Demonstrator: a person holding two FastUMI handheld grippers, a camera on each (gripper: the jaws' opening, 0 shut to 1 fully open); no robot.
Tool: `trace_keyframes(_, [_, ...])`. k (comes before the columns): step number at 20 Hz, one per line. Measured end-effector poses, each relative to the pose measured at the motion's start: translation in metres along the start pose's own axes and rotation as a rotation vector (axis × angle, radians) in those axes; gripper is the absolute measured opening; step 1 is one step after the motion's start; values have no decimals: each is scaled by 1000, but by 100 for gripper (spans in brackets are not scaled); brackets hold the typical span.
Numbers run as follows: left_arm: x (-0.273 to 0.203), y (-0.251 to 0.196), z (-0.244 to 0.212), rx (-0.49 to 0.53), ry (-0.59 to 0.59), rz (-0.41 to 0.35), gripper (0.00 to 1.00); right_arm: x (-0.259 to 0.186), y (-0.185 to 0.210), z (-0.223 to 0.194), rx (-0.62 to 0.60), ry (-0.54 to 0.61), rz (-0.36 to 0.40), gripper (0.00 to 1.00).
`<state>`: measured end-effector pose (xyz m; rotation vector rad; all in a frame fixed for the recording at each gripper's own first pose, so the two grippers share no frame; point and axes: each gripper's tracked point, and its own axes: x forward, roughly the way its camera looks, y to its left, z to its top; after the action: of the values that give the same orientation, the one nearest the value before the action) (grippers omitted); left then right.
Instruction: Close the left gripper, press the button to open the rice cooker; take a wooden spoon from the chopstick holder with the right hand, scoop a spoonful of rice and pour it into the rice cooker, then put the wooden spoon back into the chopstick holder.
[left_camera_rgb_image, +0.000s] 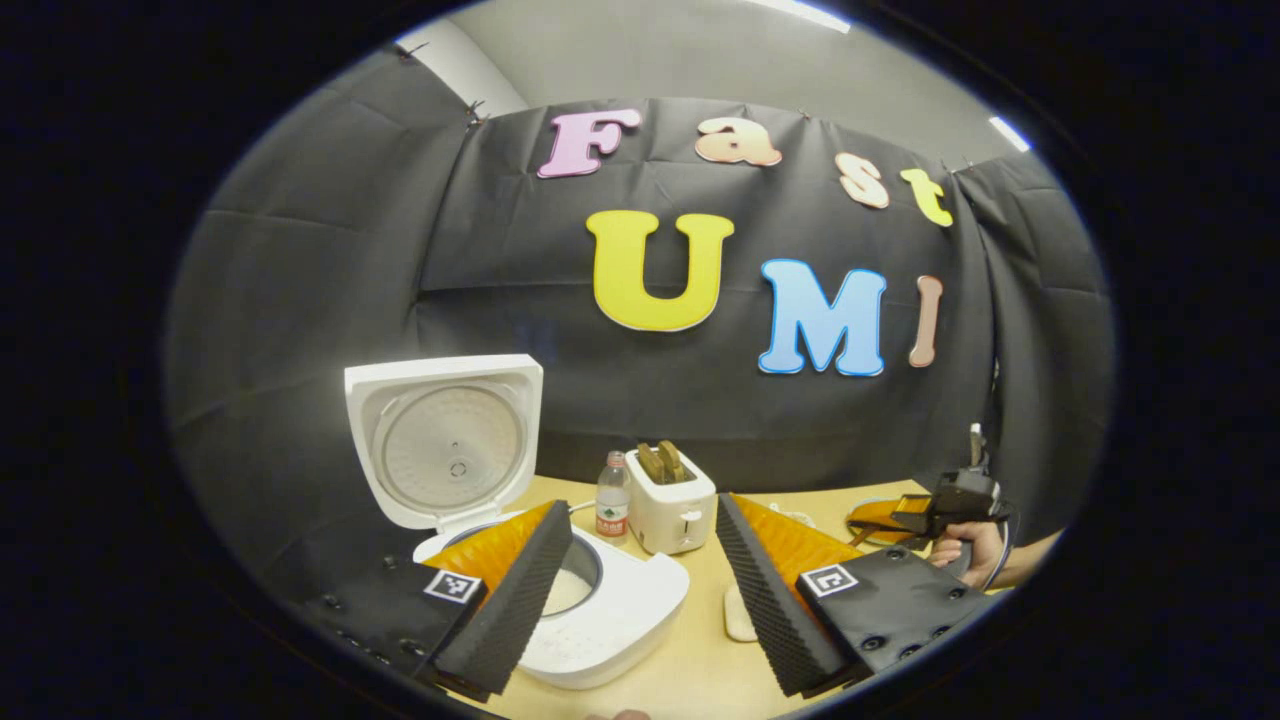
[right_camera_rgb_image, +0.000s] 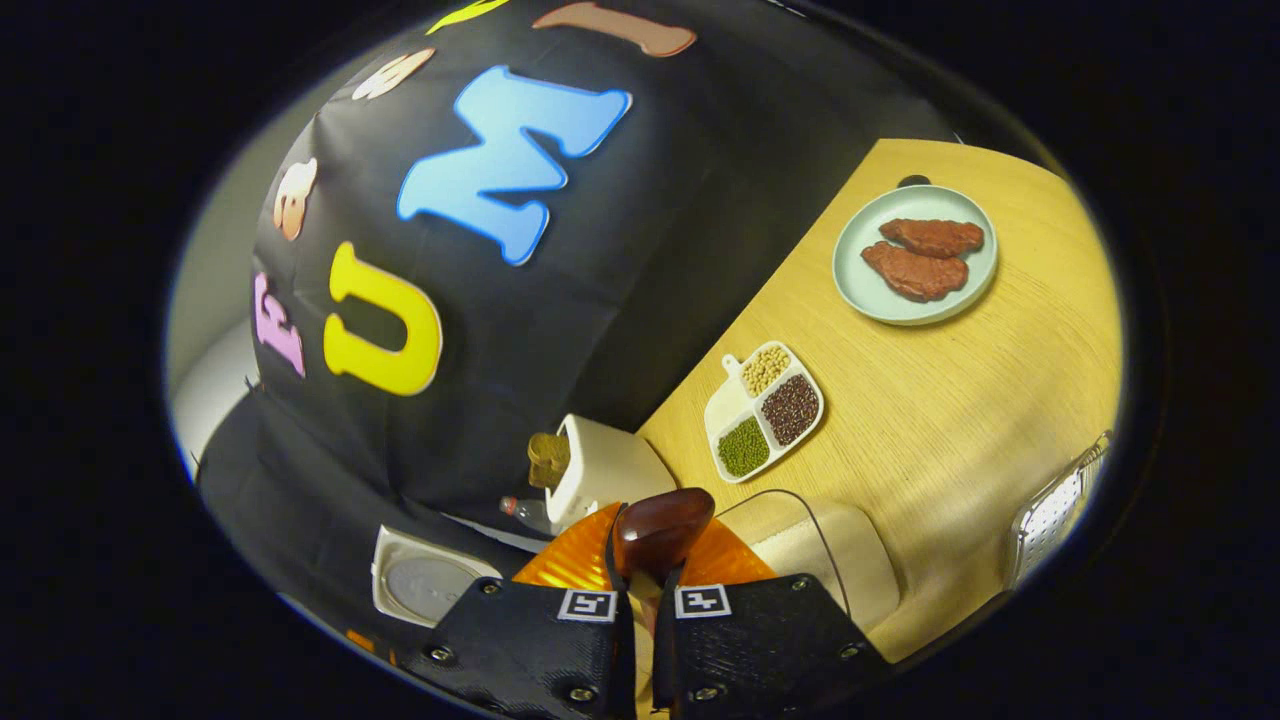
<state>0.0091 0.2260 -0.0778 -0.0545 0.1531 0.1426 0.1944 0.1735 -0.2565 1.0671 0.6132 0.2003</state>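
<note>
Left gripper view is looking level, close over the open rice cooker (left_camera_rgb_image: 560, 590). Right gripper view is looking down, tilted. Both are sharing the toaster (left_camera_rgb_image: 670, 510) ahead of the fingers.

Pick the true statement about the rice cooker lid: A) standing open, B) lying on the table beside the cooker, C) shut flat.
A: in the left gripper view the lid stands upright, hinged behind the rice cooker, with its round inner plate facing the camera.
</note>
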Motion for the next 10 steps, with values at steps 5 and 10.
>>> trace_keyframes(5, [-1, -4, 3, 16, -13, -31, 100, -35, 26, 22, 194, -52, 104, 7])
trace_keyframes(10, [-6, 5, 2, 34, -21, -33, 100, -51, 70, 23, 247, -56, 184, 7])
